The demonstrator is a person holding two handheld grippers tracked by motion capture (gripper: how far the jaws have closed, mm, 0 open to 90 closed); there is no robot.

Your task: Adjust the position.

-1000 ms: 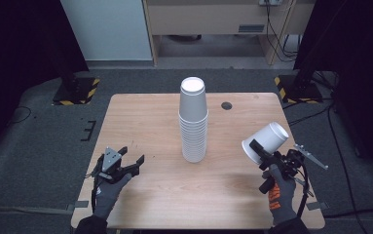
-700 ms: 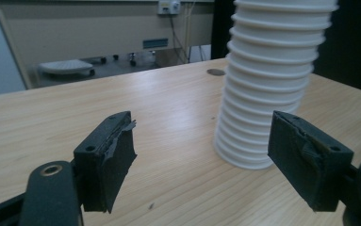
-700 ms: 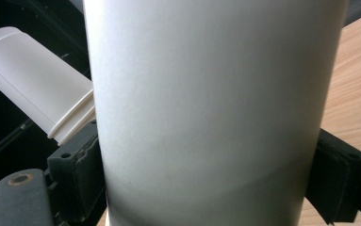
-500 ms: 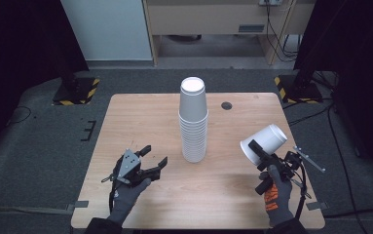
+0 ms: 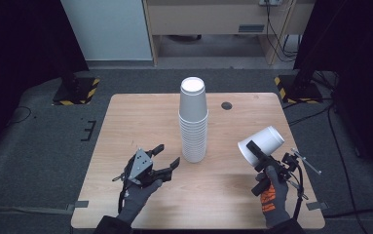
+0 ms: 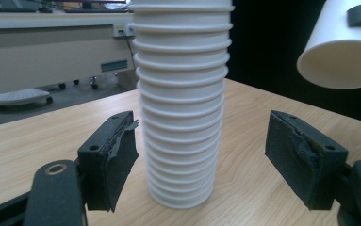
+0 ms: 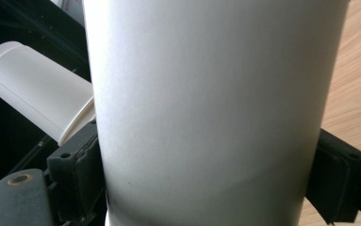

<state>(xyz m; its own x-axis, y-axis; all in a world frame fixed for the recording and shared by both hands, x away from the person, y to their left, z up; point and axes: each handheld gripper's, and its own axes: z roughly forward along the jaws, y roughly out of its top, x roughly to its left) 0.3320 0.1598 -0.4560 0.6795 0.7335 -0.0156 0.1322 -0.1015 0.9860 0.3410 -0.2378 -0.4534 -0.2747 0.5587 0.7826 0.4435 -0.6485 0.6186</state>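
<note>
A tall stack of white foam cups (image 5: 194, 122) stands upside down in the middle of the wooden table (image 5: 130, 122). My left gripper (image 5: 168, 154) lies low just left of the stack's base, open. In the left gripper view its pads (image 6: 114, 155) stand wide on either side of the stack (image 6: 183, 117), apart from it. My right gripper (image 5: 253, 148) is shut on a single white cup (image 5: 264, 141), held tilted above the table's right side. That cup (image 7: 216, 108) sits between the right gripper's (image 7: 211, 188) pads; the stack (image 7: 32, 94) shows beyond.
A small dark round hole (image 5: 227, 105) sits in the table behind the stack. Yellow-and-black striped stand bases (image 5: 77, 90) (image 5: 291, 83) rest on the floor past the far corners. The held cup (image 6: 338, 52) hangs to the upper right in the left gripper view.
My left gripper has moved right across the table, from the left edge to beside the stack's base, staying open. The right gripper and its cup have barely moved.
</note>
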